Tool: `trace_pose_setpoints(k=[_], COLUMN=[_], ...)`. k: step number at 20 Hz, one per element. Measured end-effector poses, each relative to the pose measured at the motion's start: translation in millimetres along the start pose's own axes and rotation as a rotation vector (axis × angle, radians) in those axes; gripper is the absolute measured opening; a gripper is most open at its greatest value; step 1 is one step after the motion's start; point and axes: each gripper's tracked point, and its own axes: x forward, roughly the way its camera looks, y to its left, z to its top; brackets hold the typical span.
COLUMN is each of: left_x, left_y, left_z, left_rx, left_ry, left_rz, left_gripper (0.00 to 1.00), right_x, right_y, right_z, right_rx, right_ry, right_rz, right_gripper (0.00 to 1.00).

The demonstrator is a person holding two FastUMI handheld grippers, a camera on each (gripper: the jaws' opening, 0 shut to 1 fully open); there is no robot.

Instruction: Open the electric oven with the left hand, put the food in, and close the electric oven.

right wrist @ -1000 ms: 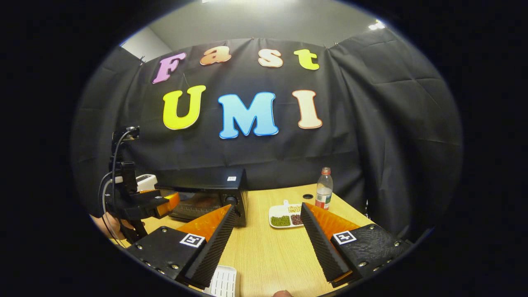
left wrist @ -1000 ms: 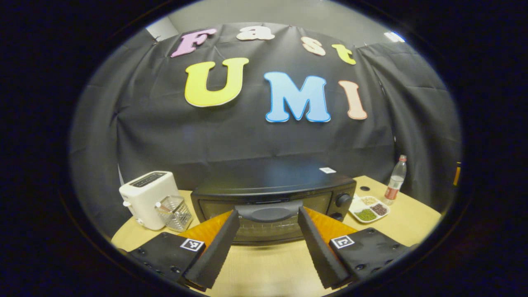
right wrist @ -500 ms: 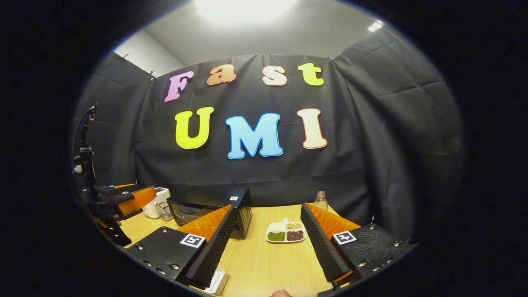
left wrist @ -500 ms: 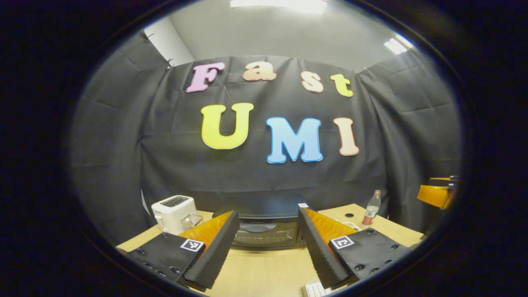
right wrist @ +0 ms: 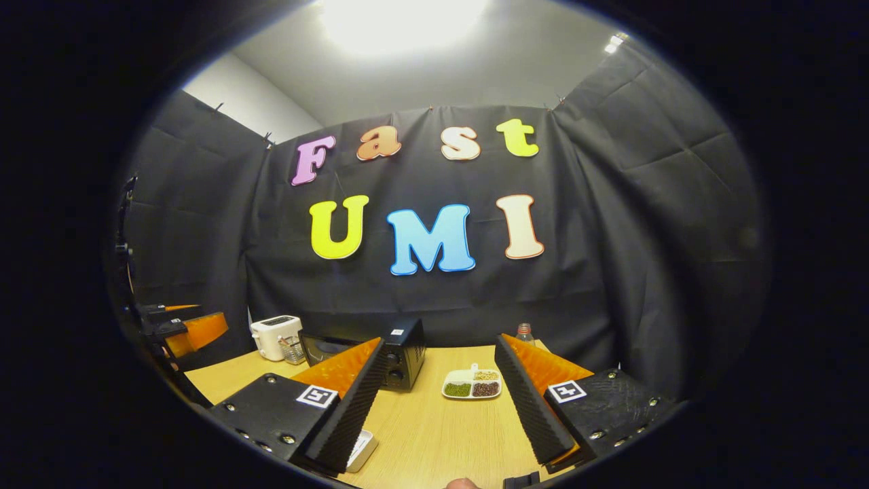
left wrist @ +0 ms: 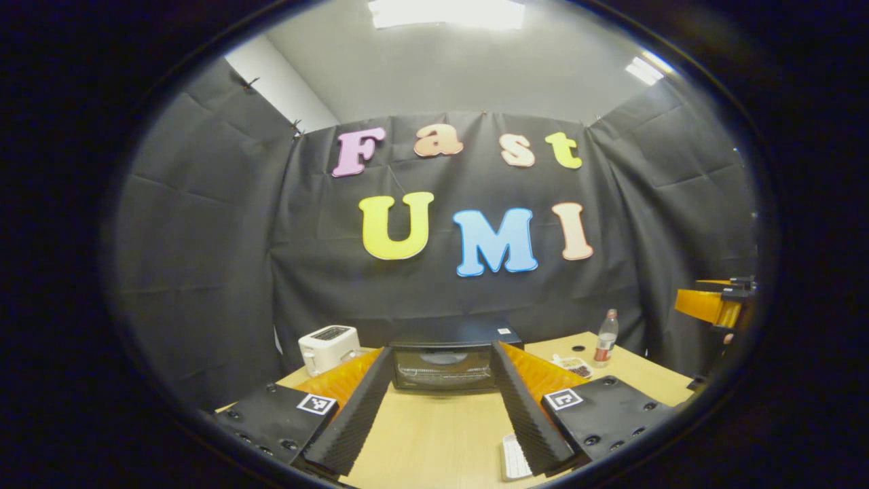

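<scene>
Both claws pull back from the oven (left wrist: 445, 358), which sits shut at the desk's (left wrist: 434, 435) far side. Left claw (left wrist: 441, 407) and right claw (right wrist: 438, 407) hang spread, holding nothing, so the job looks wrapped up.

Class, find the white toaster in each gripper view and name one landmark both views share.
Left gripper view: white toaster sits lower left of centre, left of the black oven.
Right gripper view: the toaster sits at lower left, again left of the oven.
Shared landmark: the plastic bottle.
</scene>
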Motion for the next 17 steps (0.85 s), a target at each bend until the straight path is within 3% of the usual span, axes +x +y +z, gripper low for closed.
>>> trace_pose_setpoints(k=[3, 7, 17], left_x=[-20.7, -28.1, -26.4], left_y=[26.1, 51.6, 90.1], left_z=[0.8, 13.6, 23.3], left_rx=[0.026, -0.029, -0.063], left_ry=[-0.001, -0.028, -0.069], left_rz=[0.038, 0.065, 0.076], left_gripper=[1.00, 1.00, 1.00], right_x=[-7.2, -5.5, -8.7], right_y=[11.8, 28.8, 56.9], right_z=[1.4, 7.4, 32.1], right_rx=[0.007, 0.016, -0.043], right_ry=[-0.013, -0.032, -0.097], right_rz=[0.008, 0.006, -0.003], right_gripper=[0.97, 0.97, 0.97])
